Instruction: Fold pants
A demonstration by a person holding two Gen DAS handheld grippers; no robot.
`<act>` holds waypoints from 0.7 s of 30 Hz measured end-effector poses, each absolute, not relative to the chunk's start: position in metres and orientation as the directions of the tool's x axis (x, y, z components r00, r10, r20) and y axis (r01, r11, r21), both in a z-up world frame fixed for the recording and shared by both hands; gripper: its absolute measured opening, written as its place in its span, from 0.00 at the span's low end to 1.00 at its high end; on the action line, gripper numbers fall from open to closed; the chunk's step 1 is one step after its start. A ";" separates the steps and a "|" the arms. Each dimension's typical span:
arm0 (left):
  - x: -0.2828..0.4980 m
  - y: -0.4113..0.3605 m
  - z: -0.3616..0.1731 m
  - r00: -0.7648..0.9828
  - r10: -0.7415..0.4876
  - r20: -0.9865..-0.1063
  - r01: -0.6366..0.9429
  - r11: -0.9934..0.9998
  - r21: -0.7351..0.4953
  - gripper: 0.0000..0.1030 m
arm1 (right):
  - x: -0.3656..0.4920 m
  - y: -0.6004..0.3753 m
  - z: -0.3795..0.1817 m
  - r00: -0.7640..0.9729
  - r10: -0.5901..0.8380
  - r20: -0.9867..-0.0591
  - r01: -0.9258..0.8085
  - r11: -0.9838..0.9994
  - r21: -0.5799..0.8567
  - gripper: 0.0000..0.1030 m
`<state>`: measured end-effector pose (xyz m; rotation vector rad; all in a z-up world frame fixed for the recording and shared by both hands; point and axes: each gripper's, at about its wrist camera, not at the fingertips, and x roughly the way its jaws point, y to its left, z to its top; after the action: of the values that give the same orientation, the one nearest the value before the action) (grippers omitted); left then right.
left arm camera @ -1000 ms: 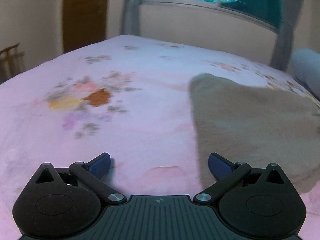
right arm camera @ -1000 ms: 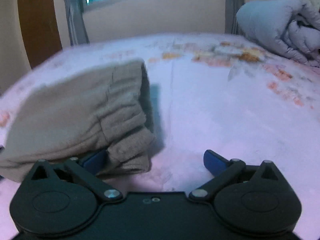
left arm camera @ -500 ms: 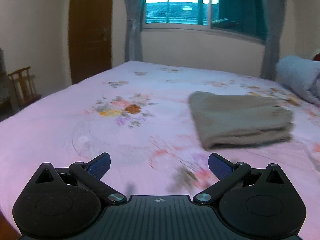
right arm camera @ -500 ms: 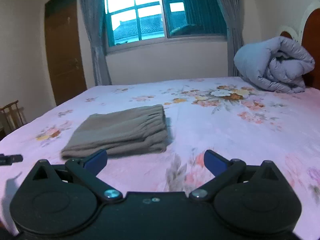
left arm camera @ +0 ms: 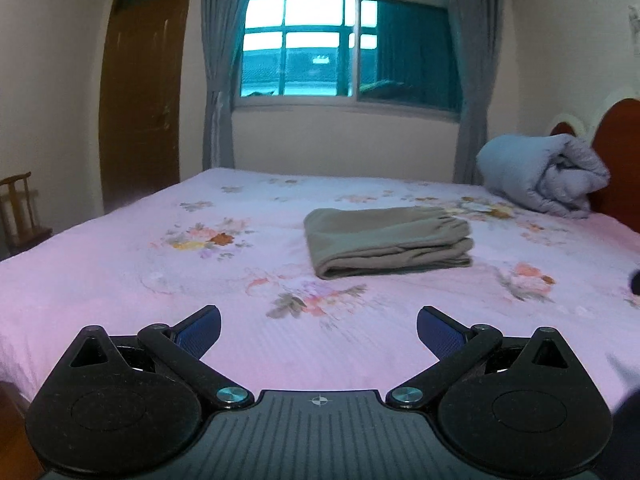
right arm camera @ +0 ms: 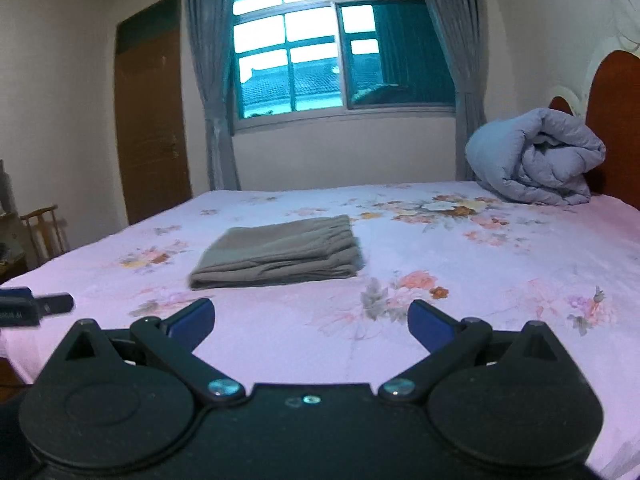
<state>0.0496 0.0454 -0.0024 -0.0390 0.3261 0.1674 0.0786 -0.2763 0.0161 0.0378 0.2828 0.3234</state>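
Folded pants (left arm camera: 387,242) lying in the middle of the left wrist frame, a little right of centre, on the pink flowered bed (left arm camera: 120,272); same bundle (right arm camera: 280,254) slightly left of centre in the right wrist frame. Stacked in flat layers, gathered waistband at the right end, rounded fold at the left end, loose edges along the near side. Left tool (left arm camera: 319,330) at the bottom of its frame, blue pads spread wide apart, nothing between them, well apart from the cloth. Right tool (right arm camera: 310,320) likewise at the bottom of its frame, spread wide and empty, well short of the bundle. Rolled grey quilt (left arm camera: 548,176) at the right edge by the headboard, window (left arm camera: 344,48) at top centre, door (left arm camera: 140,96) at upper left. Judging by the neat stack, folding looks finished or nearly so. Likely soft, light, limp fabric, not slippery, not fragile; prone to sagging and sliding open if lifted by one layer only. Best taken at the two ends, pinching through all layers at the rounded fold and at the thicker waistband, lifting both together.
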 end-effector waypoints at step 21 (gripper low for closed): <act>0.031 0.034 0.001 0.955 0.114 -0.275 -0.130 0.991 -0.040 1.00 | 0.069 -0.249 0.011 0.913 0.318 -0.254 -0.320 0.947 0.034 0.94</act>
<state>0.0307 0.0341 0.0009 -0.0583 0.2757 0.1239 0.0693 -0.2493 0.0111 -0.0079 0.2607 0.3281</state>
